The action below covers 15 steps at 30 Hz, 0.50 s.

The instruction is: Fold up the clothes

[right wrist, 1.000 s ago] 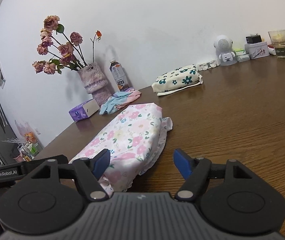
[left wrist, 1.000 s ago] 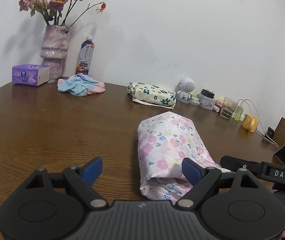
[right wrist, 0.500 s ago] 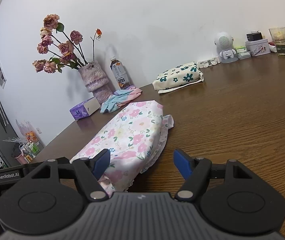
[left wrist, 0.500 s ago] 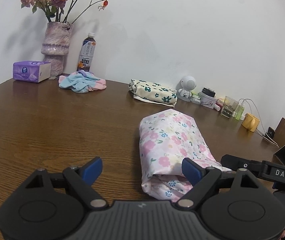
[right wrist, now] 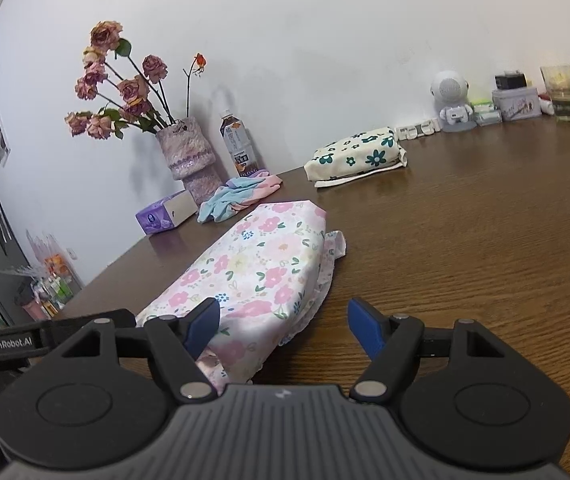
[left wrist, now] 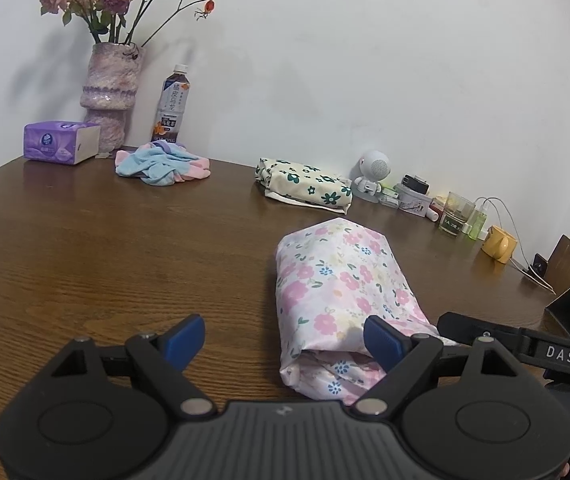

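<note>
Brown wooden table [left wrist: 85, 264] runs back to a white wall, and the pink floral garment [left wrist: 337, 288] lies folded into a fat bundle near the front edge. Left gripper [left wrist: 285, 334] hangs with jaws spread and empty, its right pad just at the bundle's near end. Right gripper [right wrist: 283, 320] is likewise released, straddling the bundle's near right corner. Risk from here: a one-layer pinch could drag the loose frilled edge [right wrist: 335, 246] out and unroll the fold

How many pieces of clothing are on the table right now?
3: a pink floral folded bundle nearest the grippers, a green-flowered folded one by the wall, and a crumpled blue-pink one near the vase. None seem hidden.
</note>
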Each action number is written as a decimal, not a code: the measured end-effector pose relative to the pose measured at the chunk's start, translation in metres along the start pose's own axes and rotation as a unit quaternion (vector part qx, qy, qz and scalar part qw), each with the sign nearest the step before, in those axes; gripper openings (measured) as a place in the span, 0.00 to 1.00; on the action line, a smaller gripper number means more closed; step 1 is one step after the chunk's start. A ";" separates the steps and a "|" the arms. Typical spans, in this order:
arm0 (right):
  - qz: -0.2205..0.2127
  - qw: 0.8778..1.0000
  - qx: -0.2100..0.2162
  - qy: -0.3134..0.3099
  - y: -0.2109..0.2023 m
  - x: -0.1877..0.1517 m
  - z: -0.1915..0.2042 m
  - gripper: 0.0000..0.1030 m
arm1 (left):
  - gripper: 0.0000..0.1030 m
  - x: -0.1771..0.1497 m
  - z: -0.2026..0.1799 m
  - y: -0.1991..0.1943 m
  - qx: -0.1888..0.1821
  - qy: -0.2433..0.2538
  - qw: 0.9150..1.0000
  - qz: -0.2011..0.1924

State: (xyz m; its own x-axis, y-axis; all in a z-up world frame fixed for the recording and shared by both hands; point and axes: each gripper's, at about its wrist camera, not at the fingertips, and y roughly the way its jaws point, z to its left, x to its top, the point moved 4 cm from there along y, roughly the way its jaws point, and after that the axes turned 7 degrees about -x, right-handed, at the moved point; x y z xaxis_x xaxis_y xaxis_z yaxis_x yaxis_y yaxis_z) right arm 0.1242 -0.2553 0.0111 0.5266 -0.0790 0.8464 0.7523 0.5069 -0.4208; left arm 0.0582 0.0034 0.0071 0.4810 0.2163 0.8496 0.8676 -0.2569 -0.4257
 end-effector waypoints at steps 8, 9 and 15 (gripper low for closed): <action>-0.003 1.000 -0.006 -0.006 -0.003 0.004 0.001 0.70 | 0.84 0.001 0.001 0.000 -0.002 -0.004 1.000 -0.001; -0.004 1.000 -0.005 -0.006 -0.004 0.004 0.001 0.70 | 0.84 0.001 0.001 0.000 -0.002 -0.004 1.000 -0.001; -0.006 1.000 -0.005 -0.010 -0.006 0.007 0.002 0.70 | 0.84 0.001 0.001 0.001 -0.005 -0.004 1.000 0.000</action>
State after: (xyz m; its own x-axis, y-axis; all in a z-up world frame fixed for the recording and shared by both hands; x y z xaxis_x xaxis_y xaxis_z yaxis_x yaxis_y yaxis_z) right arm 0.1224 -0.2571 0.0207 0.5092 -0.0680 0.8580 0.7625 0.4979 -0.4131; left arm 0.0601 0.0040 0.0073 0.4815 0.2244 0.8472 0.8667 -0.2654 -0.4223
